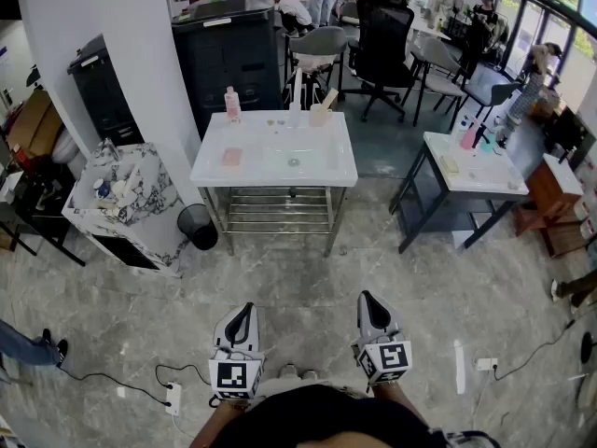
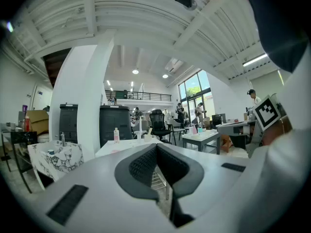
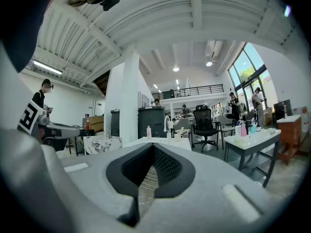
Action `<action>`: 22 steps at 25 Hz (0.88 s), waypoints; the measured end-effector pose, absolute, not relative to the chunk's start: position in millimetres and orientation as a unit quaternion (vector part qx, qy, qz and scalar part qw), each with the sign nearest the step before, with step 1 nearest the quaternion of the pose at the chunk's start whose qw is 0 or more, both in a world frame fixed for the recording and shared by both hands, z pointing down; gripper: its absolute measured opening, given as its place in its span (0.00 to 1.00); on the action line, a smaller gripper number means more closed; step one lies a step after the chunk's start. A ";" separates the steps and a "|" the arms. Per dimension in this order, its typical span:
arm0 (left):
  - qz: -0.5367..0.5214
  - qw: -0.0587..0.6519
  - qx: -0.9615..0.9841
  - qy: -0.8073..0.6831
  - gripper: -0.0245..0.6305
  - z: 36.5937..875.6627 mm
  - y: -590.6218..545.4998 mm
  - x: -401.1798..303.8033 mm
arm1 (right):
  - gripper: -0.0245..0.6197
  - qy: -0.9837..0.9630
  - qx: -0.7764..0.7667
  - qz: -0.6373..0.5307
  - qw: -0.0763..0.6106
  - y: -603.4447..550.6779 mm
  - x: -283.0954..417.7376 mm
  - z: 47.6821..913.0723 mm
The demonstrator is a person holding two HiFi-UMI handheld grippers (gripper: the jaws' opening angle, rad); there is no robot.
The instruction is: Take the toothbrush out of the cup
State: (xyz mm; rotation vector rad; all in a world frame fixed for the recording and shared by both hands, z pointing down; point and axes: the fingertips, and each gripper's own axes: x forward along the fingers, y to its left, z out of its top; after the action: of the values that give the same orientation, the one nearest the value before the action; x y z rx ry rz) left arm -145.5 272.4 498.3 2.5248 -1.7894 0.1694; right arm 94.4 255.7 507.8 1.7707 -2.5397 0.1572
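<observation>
**Ana:** What are the fingers doing?

**Ben:** The fingers (image 2: pixel 140 165) of the left gripper (image 2: pixel 156 148) are closed, tip on tip, and they hold nothing. The fingers (image 3: pixel 168 168) of the right gripper (image 3: pixel 153 147) are closed and empty too. The two grippers sit side by side and point out ahead.

**Ana:** What is under them?

**Ben:** Just the grey floor (image 1: pixel 308 269). A white power strip (image 1: pixel 173 398) lies on it, down to the left of the left fingers.

**Ana:** And in front?

**Ben:** Well ahead of all the fingertips stands a white table (image 1: pixel 322 152) on metal legs. A black bin (image 1: pixel 197 225) sits on the floor by its left leg.

**Ana:** Where is the toothbrush?

**Ben:** The toothbrush (image 1: pixel 329 97) is in the cup (image 1: pixel 320 114), and it leans to the right. The cup stands at the far edge of the table, far from both pairs of fingers. A white tap (image 1: pixel 297 91) is just left of the cup. A pink bottle (image 1: pixel 231 104) stands further left along that edge.

**Ana:** What is past the table?

**Ben:** A black cabinet (image 1: pixel 229 49) and a black chair (image 1: pixel 384 40). Off to the right of the right fingers, and far away, there is a second table (image 1: pixel 471 171) with dark legs.
</observation>
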 end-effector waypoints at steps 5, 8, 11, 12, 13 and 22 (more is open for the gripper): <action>0.052 0.018 0.817 -0.574 0.04 493.6 268.3 -141.5 | 0.05 -0.820 0.570 0.054 0.017 252.7 92.7 506.6; 0.054 0.018 0.819 -0.571 0.04 494.9 270.2 -138.4 | 0.05 -0.820 0.569 0.053 0.018 254.4 94.5 507.3; 0.054 0.018 0.818 -0.572 0.04 495.6 271.2 -138.0 | 0.05 -0.820 0.569 0.053 0.019 255.5 96.2 509.1; 0.054 0.018 0.818 -0.573 0.04 495.5 271.2 -138.8 | 0.05 -0.820 0.570 0.053 0.019 255.7 96.5 509.1; 0.054 0.018 0.817 -0.573 0.04 495.3 271.1 -139.6 | 0.05 -0.819 0.571 0.053 0.020 255.9 97.0 508.6; 0.057 0.017 0.818 -0.572 0.04 497.7 271.0 -137.5 | 0.12 -0.818 0.573 0.032 -0.025 259.6 103.6 498.6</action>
State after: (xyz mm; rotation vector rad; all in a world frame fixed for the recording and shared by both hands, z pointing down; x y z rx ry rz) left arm -137.5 271.0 497.7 2.5426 -1.7781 0.1762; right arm 103.6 259.6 498.6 1.8309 -2.6125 0.1018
